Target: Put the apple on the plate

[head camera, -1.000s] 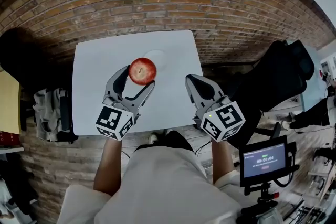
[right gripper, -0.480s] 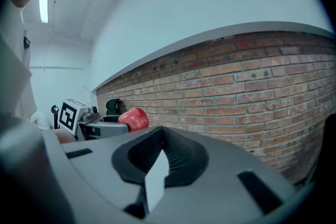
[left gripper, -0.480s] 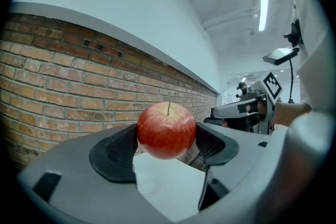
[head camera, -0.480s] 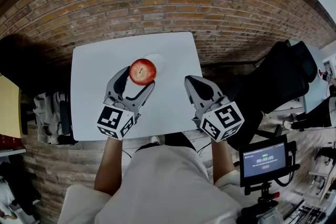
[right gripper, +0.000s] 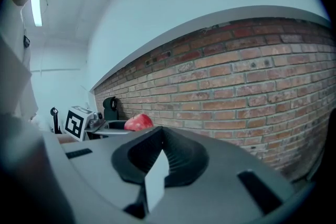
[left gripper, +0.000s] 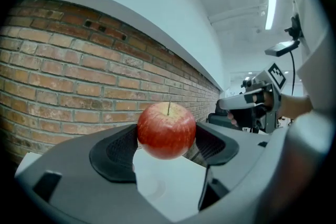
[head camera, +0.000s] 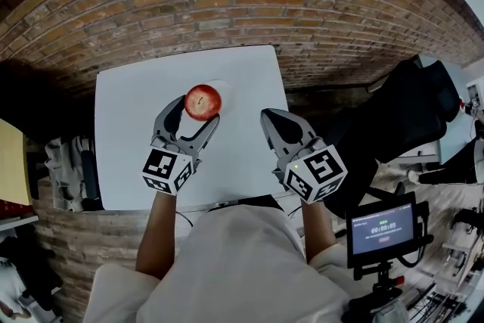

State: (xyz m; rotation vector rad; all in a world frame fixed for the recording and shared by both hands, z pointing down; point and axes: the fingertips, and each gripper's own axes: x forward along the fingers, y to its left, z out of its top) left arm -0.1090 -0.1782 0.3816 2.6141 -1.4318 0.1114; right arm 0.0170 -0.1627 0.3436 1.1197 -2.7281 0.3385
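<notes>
The left gripper (head camera: 200,110) pinched the red apple (head camera: 203,100) between its jaws, clear of the white table (head camera: 128,155), by the plate (head camera: 228,86); the right gripper (head camera: 269,119) hovered alongside, jaws pressed together, empty.

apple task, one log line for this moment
left gripper: shut on apple | apple: raised near plate, not set down | right gripper: shut, empty

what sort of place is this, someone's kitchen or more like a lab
Probably a lab or recording workspace, not a kitchen: a small white table by a brick wall, and a monitor on a stand showing a timer.
</notes>
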